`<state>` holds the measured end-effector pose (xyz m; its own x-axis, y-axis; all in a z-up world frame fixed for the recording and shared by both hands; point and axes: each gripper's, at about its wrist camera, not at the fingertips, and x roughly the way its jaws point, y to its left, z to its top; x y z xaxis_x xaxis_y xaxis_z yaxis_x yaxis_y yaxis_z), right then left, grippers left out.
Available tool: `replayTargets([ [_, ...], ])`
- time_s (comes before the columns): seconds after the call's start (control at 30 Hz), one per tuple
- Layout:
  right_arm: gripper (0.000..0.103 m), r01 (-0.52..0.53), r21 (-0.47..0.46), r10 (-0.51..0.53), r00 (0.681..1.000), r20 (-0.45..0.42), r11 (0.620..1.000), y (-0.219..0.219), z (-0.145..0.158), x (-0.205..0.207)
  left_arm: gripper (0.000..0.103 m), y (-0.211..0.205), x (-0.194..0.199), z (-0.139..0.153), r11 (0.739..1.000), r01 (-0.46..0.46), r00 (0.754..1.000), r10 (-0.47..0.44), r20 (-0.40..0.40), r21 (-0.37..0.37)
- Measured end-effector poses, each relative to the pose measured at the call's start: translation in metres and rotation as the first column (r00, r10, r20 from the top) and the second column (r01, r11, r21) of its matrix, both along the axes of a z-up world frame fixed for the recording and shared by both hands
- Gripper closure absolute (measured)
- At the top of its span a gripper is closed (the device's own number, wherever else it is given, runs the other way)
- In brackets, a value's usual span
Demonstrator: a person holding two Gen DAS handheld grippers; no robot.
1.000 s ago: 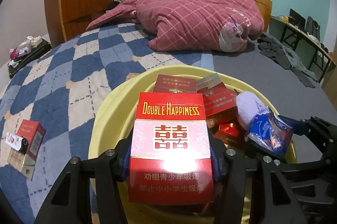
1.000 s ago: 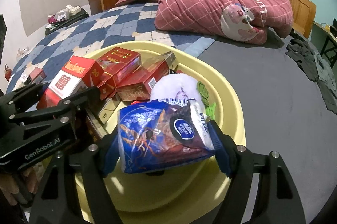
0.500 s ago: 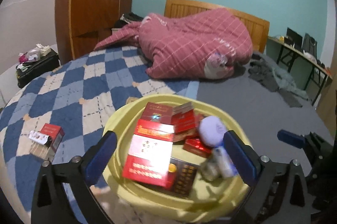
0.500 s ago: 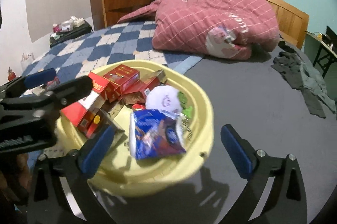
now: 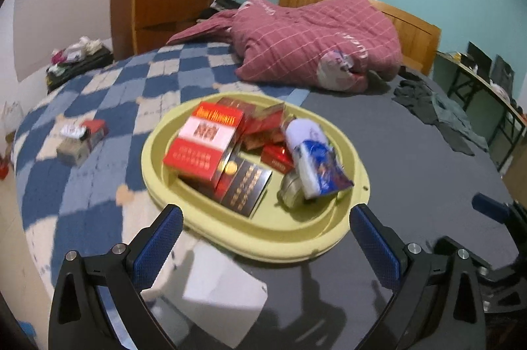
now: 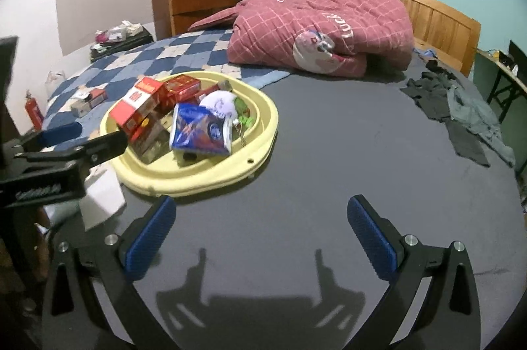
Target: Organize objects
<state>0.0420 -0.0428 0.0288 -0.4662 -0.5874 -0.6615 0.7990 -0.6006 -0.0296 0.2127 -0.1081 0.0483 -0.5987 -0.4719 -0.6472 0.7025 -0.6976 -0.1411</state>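
A yellow basin [image 5: 263,238] [image 6: 260,109] sits on the bed and holds several red cigarette boxes, among them a big Double Happiness carton [image 5: 204,142] [image 6: 138,106], a blue snack bag [image 5: 321,170] [image 6: 201,129] and a white pouch [image 5: 304,131] [image 6: 220,102]. My left gripper [image 5: 263,238] is open and empty, raised in front of the basin. My right gripper [image 6: 260,228] is open and empty over the grey sheet, to the basin's right.
A loose red cigarette pack with small items [image 5: 82,137] [image 6: 87,99] lies on the blue checkered blanket left of the basin. A white sheet [image 5: 210,287] lies near the basin's front. A pink quilt [image 5: 316,40] and dark clothes [image 6: 461,106] lie farther back.
Both grippers let go: the left dropped the Double Happiness carton, the right the blue snack bag, into the basin. Both have opened, pulled back and risen.
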Motion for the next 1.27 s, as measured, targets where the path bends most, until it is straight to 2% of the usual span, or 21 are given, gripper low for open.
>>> replayTargets([
  [0.07,0.0,-0.014,-0.024,0.014,1.0,0.018,1.0,0.006,-0.004,-0.001,0.0,0.003,-0.001,-0.002,1.0,-0.008,1.0,0.008,0.027,-0.01],
  [0.13,0.0,-0.033,-0.002,0.033,0.999,0.041,0.999,0.006,-0.008,-0.003,0.0,0.005,-0.007,-0.002,0.999,-0.011,0.999,0.013,0.047,-0.038],
  [0.37,0.0,0.008,-0.035,-0.006,0.999,0.052,0.999,0.026,-0.006,-0.011,0.0,0.003,-0.023,-0.01,0.998,0.034,0.995,-0.029,0.095,-0.051],
  [0.57,0.0,0.036,-0.064,-0.03,0.996,0.088,0.997,0.033,-0.005,-0.021,0.0,0.0,-0.022,-0.011,0.998,0.033,0.995,-0.028,0.093,-0.053],
  [1.27,0.0,0.014,-0.046,-0.01,0.996,0.092,0.999,0.024,-0.012,-0.014,0.0,-0.003,-0.015,-0.009,0.998,-0.001,0.998,0.005,0.065,-0.064],
])
